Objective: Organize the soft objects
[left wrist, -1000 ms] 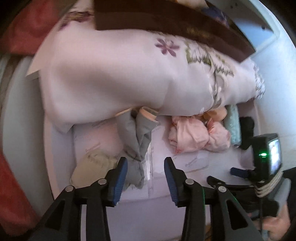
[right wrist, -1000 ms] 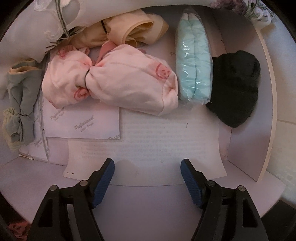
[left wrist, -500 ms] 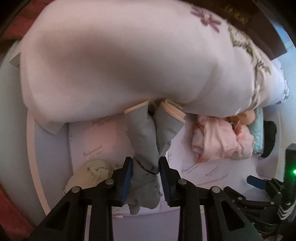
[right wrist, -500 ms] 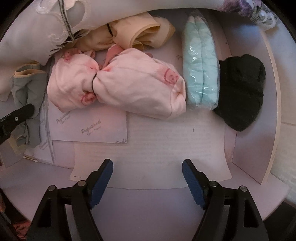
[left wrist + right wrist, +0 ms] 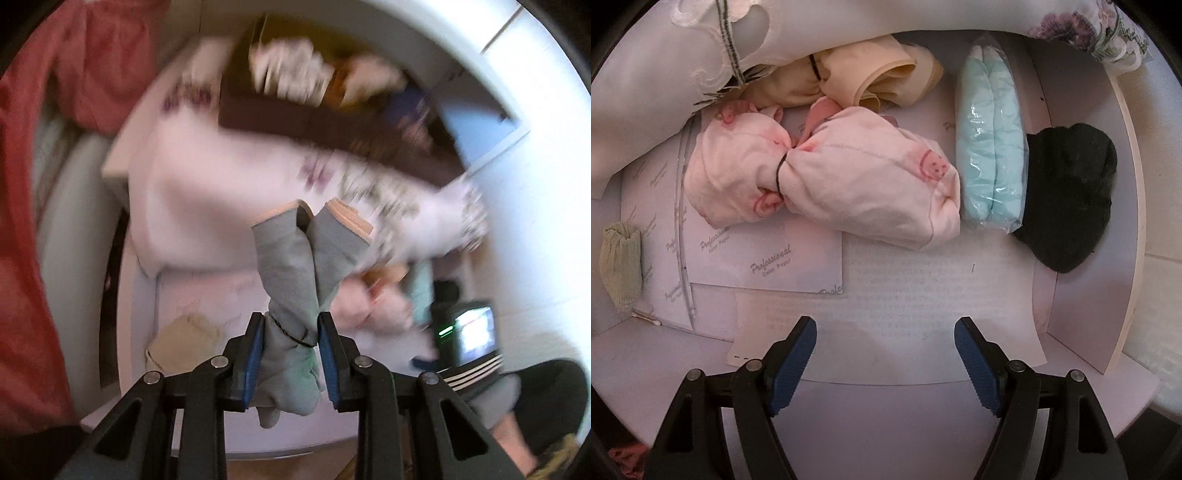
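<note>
Left gripper [image 5: 291, 345] clenched on the grey sock bundle [image 5: 295, 295], pads pressing either side of the black elastic band at its waist; jaws have just been closing onto it, with the bundle between them. Bundle held clear of the shelf [image 5: 1126, 229], long axis running straight away from the gripper, along the fingers: 2 peach-trimmed cuffs pointing forward and up, toe ends drooping back between the fingers. Left view blurred; beyond the bundle only a pale embroidered cloth [image 5: 207, 192] and an olive sock [image 5: 184, 336] on the shelf floor legible.

Right gripper [image 5: 885, 362] released, jaws wide, nothing between them, hanging over the paper liner [image 5: 923, 295] at the front of the shelf. Ahead of it, 1 row of soft things: pink banded bundle [image 5: 831, 184], beside it the mint pair in a plastic sleeve [image 5: 991, 155], touching that the black knit item [image 5: 1071, 195] by the right wall; cream bundle [image 5: 864, 81] behind the pink one.

Judged next: set the grey bundle down among the rest. Open floor lies on the left, between the olive sock [image 5: 620, 266] and the pink bundle, so nearer the left hand than the right. Probably best laid with its long axis front to back, parallel to the mint pair, which means tipping the cuffs down towards the back rather than dropping it toe-first.
</note>
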Demonstrator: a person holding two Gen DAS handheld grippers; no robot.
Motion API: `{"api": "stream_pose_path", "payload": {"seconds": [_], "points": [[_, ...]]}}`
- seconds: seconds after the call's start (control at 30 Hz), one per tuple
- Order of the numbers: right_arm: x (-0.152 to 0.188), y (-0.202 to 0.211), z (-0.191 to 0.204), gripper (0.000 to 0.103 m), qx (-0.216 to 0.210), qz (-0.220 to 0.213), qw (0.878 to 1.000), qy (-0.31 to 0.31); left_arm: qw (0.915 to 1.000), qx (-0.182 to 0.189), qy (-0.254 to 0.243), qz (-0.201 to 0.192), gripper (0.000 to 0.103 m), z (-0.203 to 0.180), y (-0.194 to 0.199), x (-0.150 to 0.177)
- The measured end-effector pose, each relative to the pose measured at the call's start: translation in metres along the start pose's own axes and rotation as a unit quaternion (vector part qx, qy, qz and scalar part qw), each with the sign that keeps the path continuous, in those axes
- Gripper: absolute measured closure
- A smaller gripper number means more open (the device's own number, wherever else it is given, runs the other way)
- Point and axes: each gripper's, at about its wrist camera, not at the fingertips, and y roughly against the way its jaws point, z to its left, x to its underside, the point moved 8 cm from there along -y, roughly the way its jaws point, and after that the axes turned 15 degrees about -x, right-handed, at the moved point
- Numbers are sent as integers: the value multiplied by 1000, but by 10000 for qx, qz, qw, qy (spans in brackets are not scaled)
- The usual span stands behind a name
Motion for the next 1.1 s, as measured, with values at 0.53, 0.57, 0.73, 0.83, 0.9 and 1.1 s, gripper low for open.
{"api": "stream_pose_path", "payload": {"seconds": [0.53,0.57,0.73,0.83,0.9,1.1], "points": [[2,-5,5,25,-125,38,9999,55,9868,655,1146,-937,74,-14,50,-153],[2,-5,6,25,-125,40,9999,54,9869,620,1175,-914,74,-14,45,-154],[2,-5,7,25,-130,38,9999,57,9882,475,1192,-838,74,-20,24,-164],[2,-5,7,25,-130,38,9999,58,9889,411,1160,-832,74,-23,18,-167],[2,-5,7,25,-127,36,9999,55,9894,352,1138,-832,74,-24,12,-169],[1,-6,7,25,-124,32,9999,58,9918,118,1012,-768,74,-34,-9,-176]]}}
